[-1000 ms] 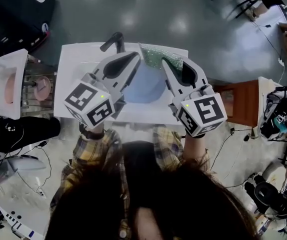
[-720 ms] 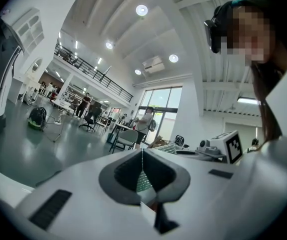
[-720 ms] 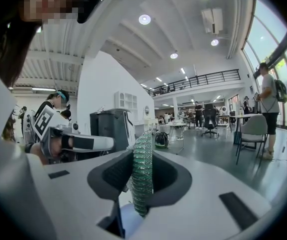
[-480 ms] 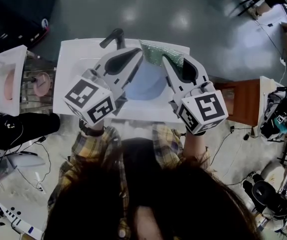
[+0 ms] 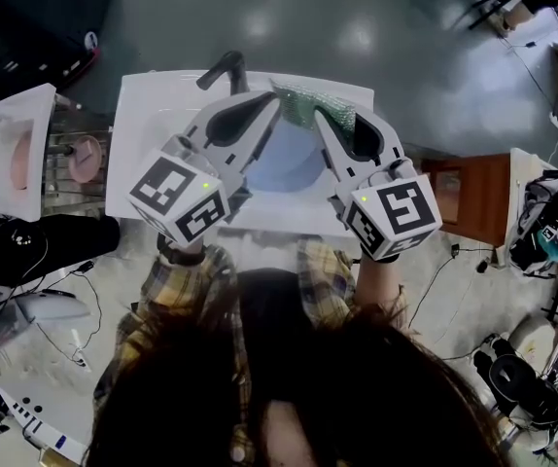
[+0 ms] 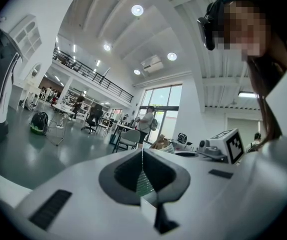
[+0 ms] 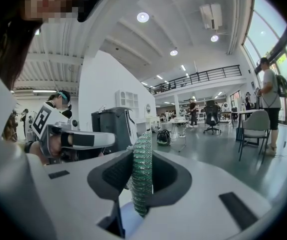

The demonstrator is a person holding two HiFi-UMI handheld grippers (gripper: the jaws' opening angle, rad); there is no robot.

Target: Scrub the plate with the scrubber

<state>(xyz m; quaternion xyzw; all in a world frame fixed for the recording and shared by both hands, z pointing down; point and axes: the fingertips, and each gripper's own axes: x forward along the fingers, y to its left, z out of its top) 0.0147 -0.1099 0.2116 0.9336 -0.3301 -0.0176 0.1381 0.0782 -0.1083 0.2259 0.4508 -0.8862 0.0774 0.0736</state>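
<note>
Over the white sink (image 5: 143, 125) now, both grippers reach in from the near edge toward the middle. The left gripper (image 5: 267, 115) comes in from the near-left, its jaws clenched on the far-left rim of the blue plate (image 5: 284, 168). In the left gripper view that rim shows as a thin sliver pinched between the pads, with a bit of green mesh just behind it. The plate sits in the middle of the sink, a touch nearer the far edge. Whether it lies flat or is tipped up, I cannot tell.

The right gripper (image 5: 326, 125) angles in from the near-right, and its jaws are squeezed tight on the green scrubber (image 7: 142, 174). The mesh stands on edge between the pads and bulges out above and below them. The scrubber is at the plate's far rim, close to the sink's far edge and right beside the left gripper's tips. The dark faucet (image 5: 223, 69) stands at the far edge, left of centre.
</note>
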